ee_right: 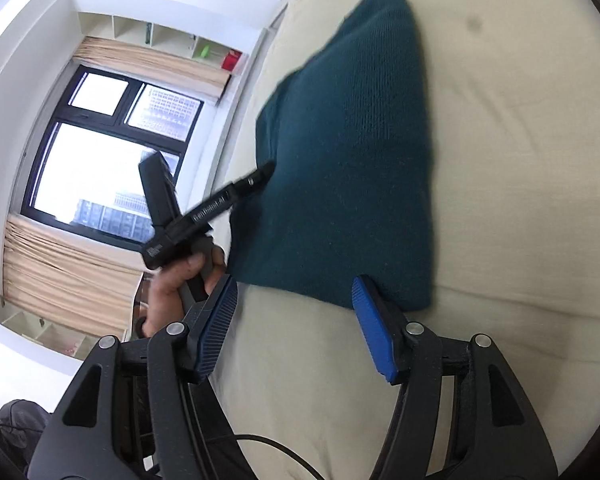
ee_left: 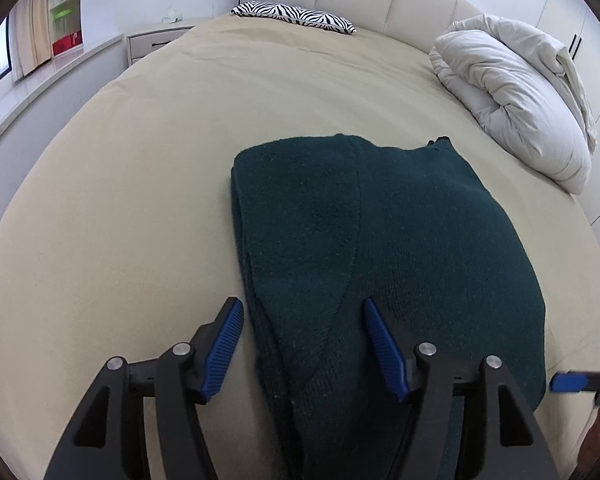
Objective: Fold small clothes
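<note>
Dark green knit garment (ee_left: 380, 248) lies folded on beige bed (ee_left: 140, 200), centre of frame. Left tool (ee_left: 302, 346) wide, pads straddling garment's near edge, not pressing. Right tool (ee_right: 294, 326) wide, nothing between pads, garment corner just beyond. White duvet (ee_left: 512, 96) upper right.

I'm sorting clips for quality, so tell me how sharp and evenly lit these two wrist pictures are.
Left wrist view: sharp; soft even daylight, no glare; the fisheye curves the beige bed sheet around the folded dark green knitted garment. Right wrist view: motion-smeared, mostly along the garment's edges; the bright window is blown out; the picture is rolled sideways.
</note>
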A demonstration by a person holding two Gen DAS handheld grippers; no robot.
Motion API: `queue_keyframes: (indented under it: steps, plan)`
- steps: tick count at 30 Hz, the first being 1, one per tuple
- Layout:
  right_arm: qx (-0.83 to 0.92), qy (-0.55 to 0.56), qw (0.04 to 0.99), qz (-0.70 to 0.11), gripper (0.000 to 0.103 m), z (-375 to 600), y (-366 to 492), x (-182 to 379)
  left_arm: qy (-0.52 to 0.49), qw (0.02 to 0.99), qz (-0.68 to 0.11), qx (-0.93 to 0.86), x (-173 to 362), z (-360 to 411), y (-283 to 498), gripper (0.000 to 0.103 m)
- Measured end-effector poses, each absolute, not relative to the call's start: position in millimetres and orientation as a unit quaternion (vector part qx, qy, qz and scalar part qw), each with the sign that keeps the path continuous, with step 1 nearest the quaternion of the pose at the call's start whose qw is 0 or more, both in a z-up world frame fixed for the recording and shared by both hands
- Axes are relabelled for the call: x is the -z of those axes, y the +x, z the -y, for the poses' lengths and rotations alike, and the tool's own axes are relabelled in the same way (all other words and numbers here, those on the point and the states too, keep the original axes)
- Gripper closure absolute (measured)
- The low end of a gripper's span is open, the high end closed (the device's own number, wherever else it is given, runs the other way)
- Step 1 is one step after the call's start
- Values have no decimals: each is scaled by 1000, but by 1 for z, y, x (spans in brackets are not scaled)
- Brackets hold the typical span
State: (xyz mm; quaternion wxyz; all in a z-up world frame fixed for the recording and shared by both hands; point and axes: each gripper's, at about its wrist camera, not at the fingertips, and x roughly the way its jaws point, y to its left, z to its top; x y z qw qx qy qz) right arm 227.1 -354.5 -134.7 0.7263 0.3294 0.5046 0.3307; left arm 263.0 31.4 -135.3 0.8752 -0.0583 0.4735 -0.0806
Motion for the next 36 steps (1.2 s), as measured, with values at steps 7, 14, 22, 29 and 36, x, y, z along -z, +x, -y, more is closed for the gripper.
queue_keyframes:
  steps: [7,14,22,29,36]
  plan:
    - [-314,347,741,-482,44,396,242,115,-57,876,-472,80,131,-33,259,36]
    - [-263,353,763,-474,22,424,267,117,-117,874,-462,94,117,-59,252,36]
    - [-262,360,740,-504,17,407,320,138,-271,807,-502,152,147,-98,278,36]
    - [-258,335,732,-533,23,378,352,156,-293,782,-521,174,156,-90,302,42]
    - [-242,327,732,-546,46,368,367,160,-332,762,-526,181,166,-89,307,71]
